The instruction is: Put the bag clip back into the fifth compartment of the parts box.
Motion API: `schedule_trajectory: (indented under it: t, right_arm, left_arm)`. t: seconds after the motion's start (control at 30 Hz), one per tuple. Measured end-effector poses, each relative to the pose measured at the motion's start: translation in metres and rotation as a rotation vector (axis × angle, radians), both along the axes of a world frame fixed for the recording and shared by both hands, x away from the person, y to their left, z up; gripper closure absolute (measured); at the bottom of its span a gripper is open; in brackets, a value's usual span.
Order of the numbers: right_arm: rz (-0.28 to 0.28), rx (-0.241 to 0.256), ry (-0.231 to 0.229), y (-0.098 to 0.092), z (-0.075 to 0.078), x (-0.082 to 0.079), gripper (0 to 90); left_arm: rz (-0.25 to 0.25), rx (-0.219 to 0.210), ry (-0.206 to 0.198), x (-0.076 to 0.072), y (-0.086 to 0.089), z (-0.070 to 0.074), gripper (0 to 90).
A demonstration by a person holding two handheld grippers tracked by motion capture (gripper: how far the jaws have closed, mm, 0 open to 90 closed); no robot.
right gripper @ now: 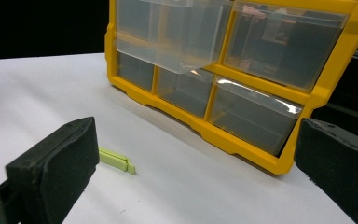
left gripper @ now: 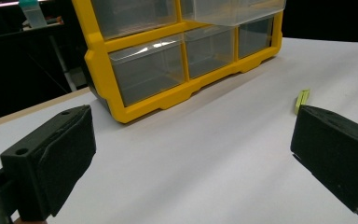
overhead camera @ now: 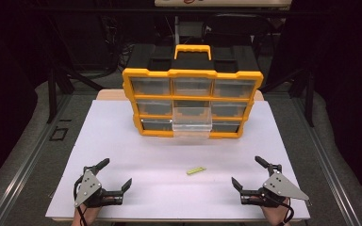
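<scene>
A flat white rectangular table top point(overhead camera: 122, 141) filled the middle of the high view, set on a grey surround. At its far edge stood a yellow-framed plastic organiser cabinet point(overhead camera: 193, 74) with a black body, a yellow carry handle on top and three rows of three clear plastic drawers. One of these, the clear middle drawer point(overhead camera: 193, 123) of the centre column, was pulled out toward the person and overhung the drawer below it; the others sat flush in the frame. In the left gripper view the cabinet point(left gripper: 103, 70) rose at the upper middle, and in the right gripper view point(right gripper: 326, 74) it stood at the upper right, with the pulled-out drawer point(right gripper: 177, 42) jutting forward.

The left gripper point(overhead camera: 118, 174), black with a grey three-cornered plate, lay near the table's near left corner, held by a hand at the bottom edge. Its jaws were spread wide apart and held nothing. The right gripper point(overhead camera: 248, 172), of the same make, lay near the near right corner, its jaws likewise spread wide and empty.

A small, slim yellow-green plastic strip point(overhead camera: 196, 170) lay flat on the white top between the two grippers, nearer the right one, well apart from the cabinet and touching neither gripper. It showed beside the right-hand jaw in the left gripper view point(left gripper: 302, 99) and just beside the left-hand jaw in the right gripper view point(right gripper: 116, 160).
</scene>
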State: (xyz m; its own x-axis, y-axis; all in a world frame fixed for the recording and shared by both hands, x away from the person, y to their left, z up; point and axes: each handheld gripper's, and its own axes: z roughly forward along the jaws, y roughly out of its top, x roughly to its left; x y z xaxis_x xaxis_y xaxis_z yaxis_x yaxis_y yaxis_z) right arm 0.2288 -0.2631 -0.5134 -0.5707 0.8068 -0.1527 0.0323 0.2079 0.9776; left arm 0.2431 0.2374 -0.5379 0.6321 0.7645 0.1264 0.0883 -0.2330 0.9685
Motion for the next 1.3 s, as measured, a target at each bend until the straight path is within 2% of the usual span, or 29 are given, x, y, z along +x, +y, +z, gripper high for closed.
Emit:
schedule_trajectory:
  t: [0.33,0.53,0.73,0.83,1.0,1.17,1.3]
  right_arm:
    - [0.01,0.003,0.016,-0.001,-0.001,0.006,0.0]
    - [0.02,-0.009,0.02,0.001,-0.002,0.01,0.0]
    - [0.022,-0.01,0.029,0.001,-0.003,0.011,0.0]
    - [0.031,-0.018,0.039,0.002,-0.004,0.013,0.0]
    - [0.039,-0.028,0.048,0.004,-0.004,0.013,0.0]
    - [0.037,-0.03,0.05,0.004,-0.004,0.014,0.0]
    - [0.038,-0.032,0.057,0.003,-0.005,0.015,0.0]
  left_arm:
    - [0.01,0.002,0.022,0.001,-0.001,0.0,0.0]
    - [0.023,-0.004,0.012,0.004,0.002,0.003,0.0]
    - [0.032,0.005,0.015,0.008,-0.008,0.008,0.0]
    - [0.012,0.024,0.016,0.011,-0.017,0.01,0.0]
    - [-0.032,0.056,0.052,0.019,-0.033,0.01,0.0]
    - [-0.054,0.073,0.068,0.024,-0.043,0.011,0.0]
    - [-0.083,0.105,0.097,0.029,-0.054,0.012,0.0]
